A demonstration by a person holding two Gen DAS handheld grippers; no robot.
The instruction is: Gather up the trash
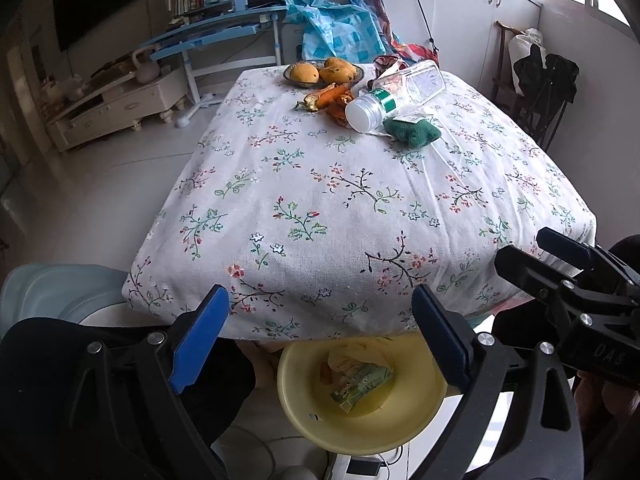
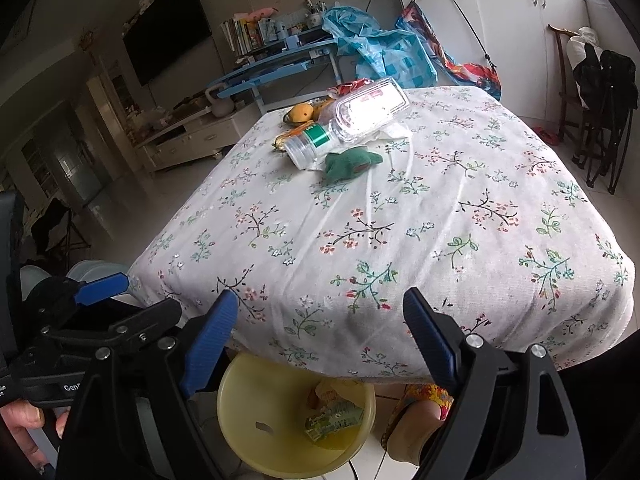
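Floral cloth covers the table (image 1: 320, 208), and from the left wrist view you see the trash gathered near its far edge: a bottle (image 1: 370, 110) lying on its side, a clear box (image 1: 416, 80) behind it, orange peels (image 1: 332, 98) to the left of the bottle and a green cloth (image 1: 412, 130) to its right. A bowl of fruit (image 1: 324, 72) stands at the far edge; I judge it is not trash, so leave it. Your left gripper (image 1: 320, 340) hangs over the near edge with its jaws wide and nothing between them. Below the near edge a yellow bin (image 1: 360, 416) stands on the floor and holds some wrappers already. The right gripper (image 1: 568, 264) shows at the right side of this view.

From the right wrist view the table (image 2: 440, 240) looks the same, with the bottle (image 2: 308, 146) nearest to you in the pile and the green cloth (image 2: 348, 164) just beside it. The right gripper (image 2: 320, 332) is also wide and empty, above the near edge. The bin (image 2: 248, 420) lies directly under it.

To do the next pick well, reach with one gripper only to the far edge. Take the bottle across its body, not at the cap, because it may roll. Keep the other gripper back, so the two do not collide over the bin.
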